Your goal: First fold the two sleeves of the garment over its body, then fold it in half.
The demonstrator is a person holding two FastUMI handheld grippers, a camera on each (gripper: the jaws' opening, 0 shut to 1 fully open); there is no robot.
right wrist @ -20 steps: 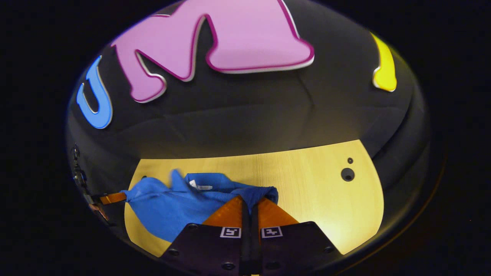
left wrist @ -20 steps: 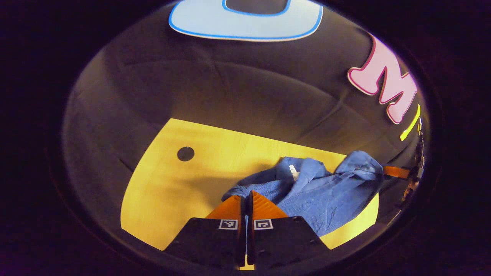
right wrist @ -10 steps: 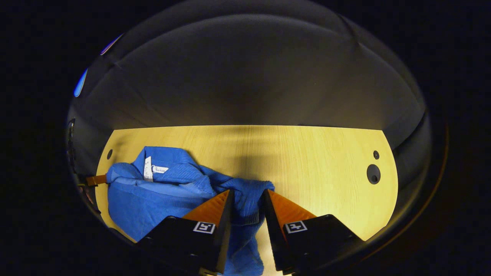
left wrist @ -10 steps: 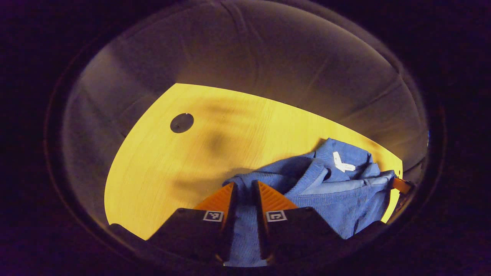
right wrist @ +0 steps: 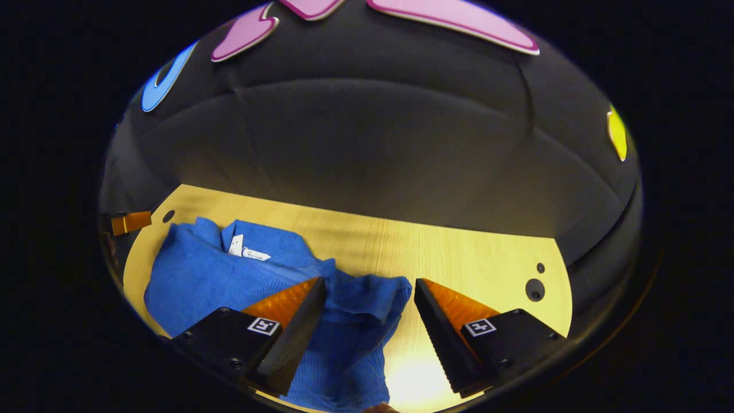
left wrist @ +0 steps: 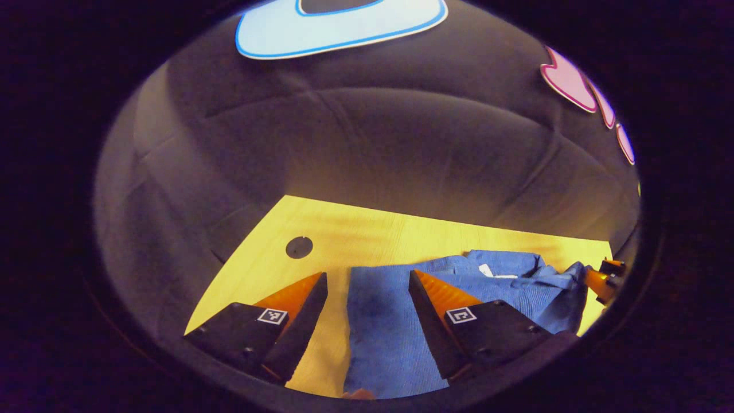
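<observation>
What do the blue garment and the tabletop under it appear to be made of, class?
The blue garment looks like soft knitted fabric, probably cotton or a blend: fine ribbed texture, limp folds, matte surface. The tabletop looks like pale wood or wood-effect laminate: straight grain lines and a smooth, faintly glossy finish.

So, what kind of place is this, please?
Probably a recording booth, not a home: black cloth wall surrounds a bare wooden table with round holes, holding one blue garment, with both open grippers, left and right, over it.
</observation>
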